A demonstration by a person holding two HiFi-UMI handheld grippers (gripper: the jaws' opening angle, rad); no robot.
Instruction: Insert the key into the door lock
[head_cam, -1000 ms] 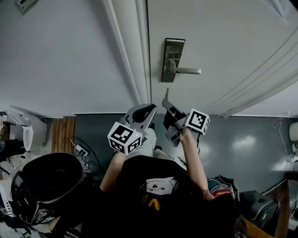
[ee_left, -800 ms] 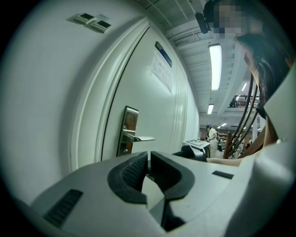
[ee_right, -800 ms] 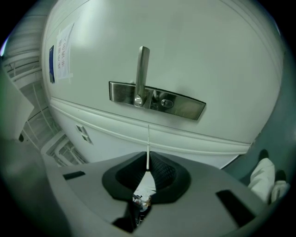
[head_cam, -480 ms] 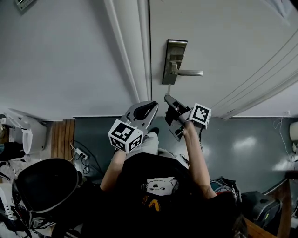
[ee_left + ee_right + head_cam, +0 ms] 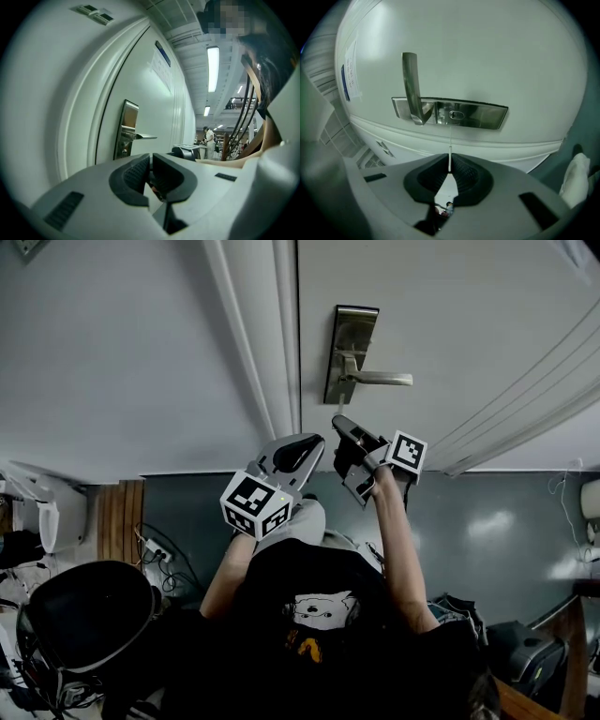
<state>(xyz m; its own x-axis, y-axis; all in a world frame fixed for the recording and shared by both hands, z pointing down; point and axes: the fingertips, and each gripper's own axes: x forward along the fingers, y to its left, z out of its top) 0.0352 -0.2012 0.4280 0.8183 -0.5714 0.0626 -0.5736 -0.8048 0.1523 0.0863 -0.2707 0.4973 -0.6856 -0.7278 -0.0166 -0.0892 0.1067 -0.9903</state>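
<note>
My right tool (image 5: 449,171) pinches the key (image 5: 450,152) edge-on, its tip close below the door lock (image 5: 456,115); my left tool (image 5: 151,171) hangs nearer and left, jaws together, empty

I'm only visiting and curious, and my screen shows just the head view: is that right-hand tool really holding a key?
Observer: Yes. The right gripper view shows the right gripper with its fingers shut on a thin key, seen edge-on.
Visitor: Is it in the lock?
Observer: No. Its tip shows just short of the small oval keyhole in the lock plate.
Visitor: And the left one?
Observer: The left gripper has its fingers together, nothing between them.
</note>
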